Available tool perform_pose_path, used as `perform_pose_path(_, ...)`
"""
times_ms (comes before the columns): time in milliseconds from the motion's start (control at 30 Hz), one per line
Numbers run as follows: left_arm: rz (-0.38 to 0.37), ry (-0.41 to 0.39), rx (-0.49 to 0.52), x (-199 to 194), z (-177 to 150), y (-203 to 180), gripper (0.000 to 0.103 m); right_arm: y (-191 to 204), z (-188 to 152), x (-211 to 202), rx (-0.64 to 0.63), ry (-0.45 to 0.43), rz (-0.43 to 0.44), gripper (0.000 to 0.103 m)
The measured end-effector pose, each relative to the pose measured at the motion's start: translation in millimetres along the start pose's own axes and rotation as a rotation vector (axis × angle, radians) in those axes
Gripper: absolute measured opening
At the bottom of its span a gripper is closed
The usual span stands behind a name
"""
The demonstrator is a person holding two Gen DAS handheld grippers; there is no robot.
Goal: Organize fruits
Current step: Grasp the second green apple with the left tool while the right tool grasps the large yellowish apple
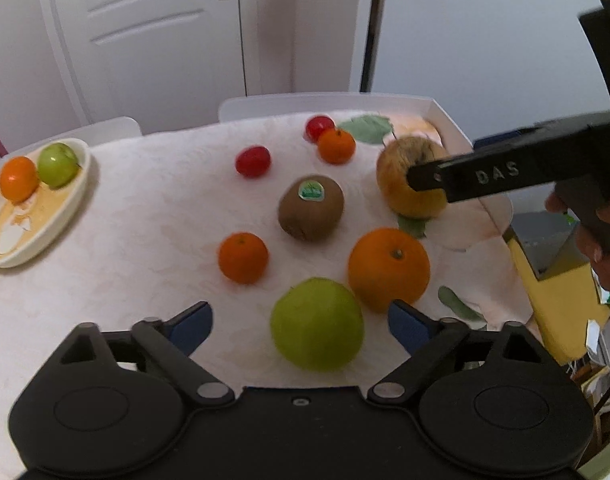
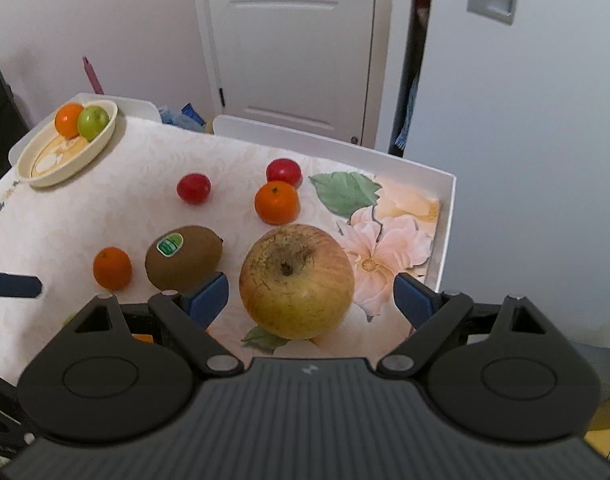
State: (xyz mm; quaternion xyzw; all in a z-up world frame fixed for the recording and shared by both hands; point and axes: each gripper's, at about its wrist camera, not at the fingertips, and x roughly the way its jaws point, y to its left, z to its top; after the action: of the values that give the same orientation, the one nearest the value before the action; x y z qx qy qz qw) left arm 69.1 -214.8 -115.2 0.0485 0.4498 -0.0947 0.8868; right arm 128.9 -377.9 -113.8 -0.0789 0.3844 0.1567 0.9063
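With the left gripper (image 1: 301, 322) wide around the round green apple (image 1: 317, 324) at lower centre and the right gripper (image 2: 311, 296) wide around the big yellow-red apple (image 2: 297, 280), neither pressing, each should descend centred before closing gently.

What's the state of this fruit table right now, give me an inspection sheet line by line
Surface: table under a pale floral cloth.
Job's things: cream dish at the far left corner holds a small orange and a small green apple. Loose on the cloth: green apple, large orange, kiwi, yellow-red apple, two mandarins, two red fruits.
Clutter: nothing seen on the cloth.
Grippers: left gripper open, green apple between its fingers, untouched; right gripper open around the yellow-red apple, pads apart from it.
Cables: one thin dark cable, low beside the table.
Surroundings: white doors, white chair backs behind the table.
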Motion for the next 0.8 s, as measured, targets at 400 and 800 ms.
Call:
perform_pose_path(400, -0.004, 0.048, -0.021, 22.3, -3.1, -2.0, 0.075, -1.7, 1.0, 24.7, 0.001, 0.025, 0.037, 0.103)
perform_pose_path(800, -0.037, 0.062, -0.037, 27.1, -5.1, 0.1, 0.061, 3.7, 4.9, 32.1, -0.022, 0.040, 0.039, 0.103)
